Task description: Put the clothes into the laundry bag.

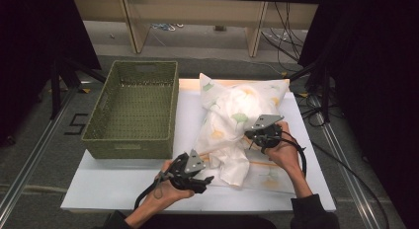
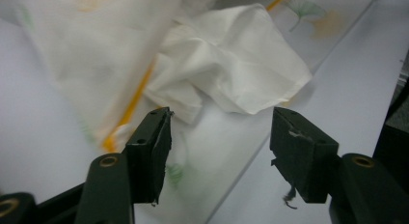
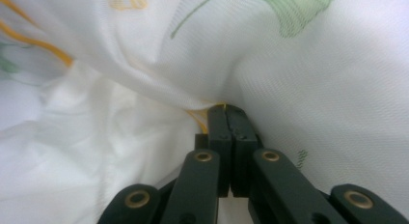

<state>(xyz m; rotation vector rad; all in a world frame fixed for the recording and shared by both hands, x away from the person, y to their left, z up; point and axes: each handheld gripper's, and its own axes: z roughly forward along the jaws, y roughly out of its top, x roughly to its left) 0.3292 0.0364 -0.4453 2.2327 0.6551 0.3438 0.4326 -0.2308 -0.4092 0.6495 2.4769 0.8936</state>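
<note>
Right gripper (image 3: 225, 113) is pinched tight on the cloth's (image 1: 237, 120) orange-trimmed edge, mid-table beside the basket (image 1: 133, 108). Left gripper (image 2: 219, 137) hangs wide open, holding nothing, with the loose white bunch (image 2: 231, 64) just ahead of its jaws, so it's nearer.

This looks like a lab or a recording studio, not a home. The white table (image 1: 123, 189) stands on a grey floor between dark curtains. Behind the table, loose cables (image 1: 284, 39) lie on the floor under a pale wooden bench (image 1: 197, 12). Left of the table, a number marked in black tape (image 1: 76, 124) is on the floor beside a metal rail (image 1: 29, 165).
</note>
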